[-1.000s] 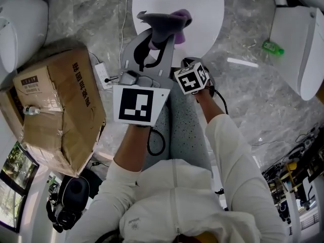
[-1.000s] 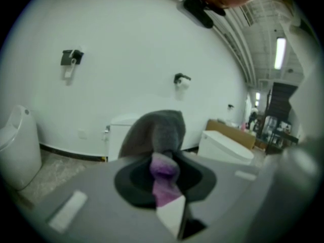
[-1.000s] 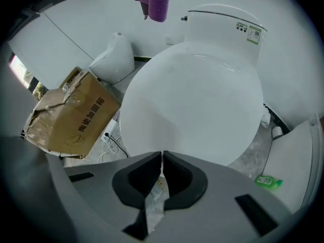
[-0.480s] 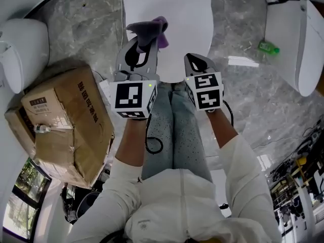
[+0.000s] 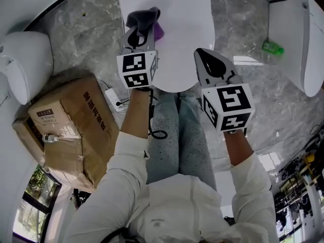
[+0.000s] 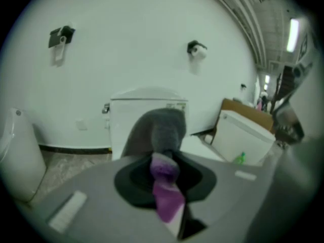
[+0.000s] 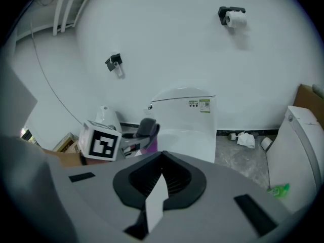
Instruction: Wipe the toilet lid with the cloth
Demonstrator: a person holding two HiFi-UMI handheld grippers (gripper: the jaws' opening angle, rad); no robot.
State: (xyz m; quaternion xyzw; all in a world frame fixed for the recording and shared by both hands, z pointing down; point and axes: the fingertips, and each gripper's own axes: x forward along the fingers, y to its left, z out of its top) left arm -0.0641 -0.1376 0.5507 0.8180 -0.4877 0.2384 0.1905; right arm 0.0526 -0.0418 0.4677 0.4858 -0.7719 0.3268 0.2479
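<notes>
The white toilet lid (image 5: 185,32) lies shut at the top of the head view. My left gripper (image 5: 143,25) hovers over the lid's left part, shut on a grey and purple cloth (image 5: 148,18) that bunches out past its tips. In the left gripper view the cloth (image 6: 161,133) hangs between the jaws in front of the toilet tank (image 6: 147,110). My right gripper (image 5: 203,53) is shut with nothing in it, held near the lid's front right edge. From the right gripper view I see the left gripper (image 7: 132,138), the cloth (image 7: 148,127) and the lid (image 7: 190,140).
A cardboard box (image 5: 71,120) and a power strip (image 5: 116,100) lie on the floor at my left. Another white toilet (image 5: 25,59) stands at far left, a white fixture (image 5: 296,39) at right, with a green bottle (image 5: 272,47) beside it. A paper roll (image 7: 234,17) hangs on the wall.
My left gripper has carried the cloth forward and down over the lid. My right gripper has risen toward my head and drawn right, away from the left one.
</notes>
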